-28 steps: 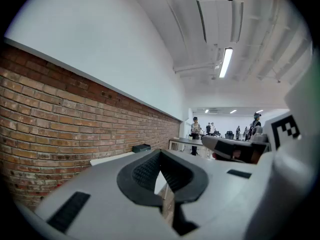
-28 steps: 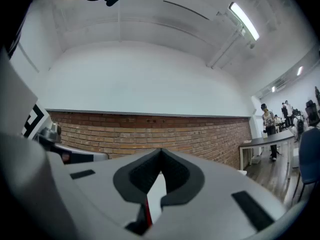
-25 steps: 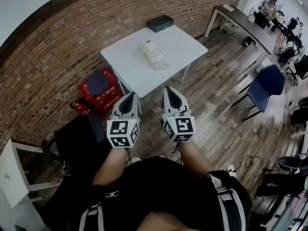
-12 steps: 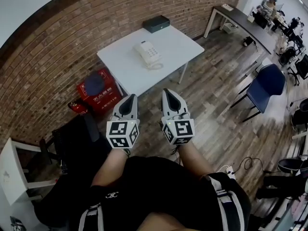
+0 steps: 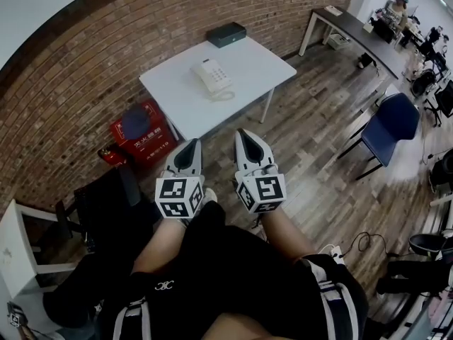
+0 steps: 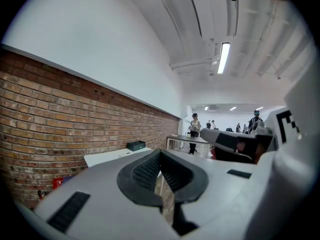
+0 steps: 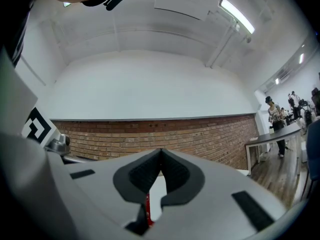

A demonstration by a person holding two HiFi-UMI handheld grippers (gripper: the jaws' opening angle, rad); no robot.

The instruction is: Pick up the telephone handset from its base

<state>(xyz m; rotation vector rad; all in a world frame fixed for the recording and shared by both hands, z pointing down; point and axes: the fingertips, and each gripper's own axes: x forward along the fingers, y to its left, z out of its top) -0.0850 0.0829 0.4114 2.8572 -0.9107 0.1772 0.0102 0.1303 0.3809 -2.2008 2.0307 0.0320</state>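
The telephone [image 5: 211, 76] and table [image 5: 256, 64] are white, the brick wall [image 5: 85, 69] red-brown, the crate [image 5: 157, 146] red, the chair [image 5: 393, 122] blue.

Table [image 5: 249, 68] with telephone [image 5: 211, 75] — now sits further up and left in the head view. Red box [image 5: 154, 139] shifts likewise. Person's leg [image 5: 207, 227] — newly swung forward beneath left gripper [image 5: 191, 143].

Shells of the left claw [image 5: 192, 142] and the right claw [image 5: 244, 132] are pale grey and taper to a point, lined with black ribbed pads [image 6: 148, 172]. At each shell's 6 o'clock end sits a marker cube [image 5: 179, 197] with black-and-white squares. Clothing: black top [image 5: 233, 275], small white logo [image 5: 164, 285], white-striped straps [image 5: 333, 299].
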